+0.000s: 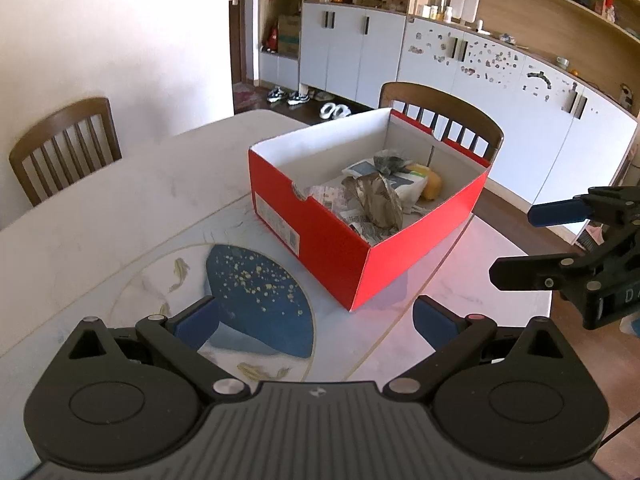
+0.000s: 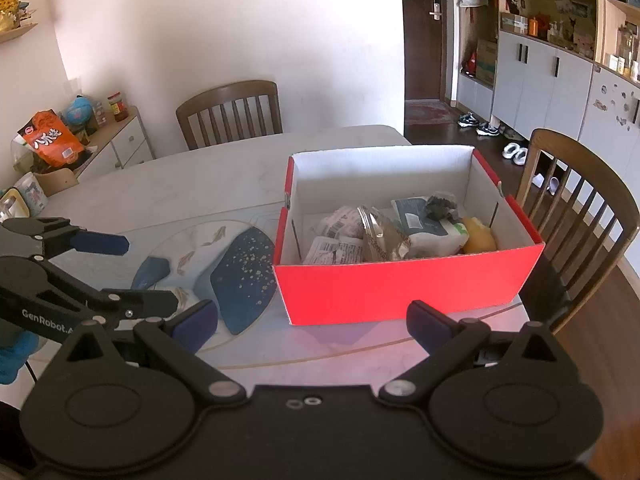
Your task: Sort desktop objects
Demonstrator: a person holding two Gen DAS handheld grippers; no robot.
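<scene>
My right gripper (image 2: 312, 322) hangs just before the long near wall of the open red cardboard shoebox (image 2: 400, 286), jaws spread wide and empty, while my left gripper (image 1: 316, 320), equally wide and empty, faces the box's near corner from farther off. The crumpled wrappers and paper packets (image 2: 376, 236) and a yellow rounded item (image 2: 478, 238) already lie inside the box, which sits on the pale marble-patterned dining table (image 2: 200, 176), wooden chairs and white cabinets beyond
</scene>
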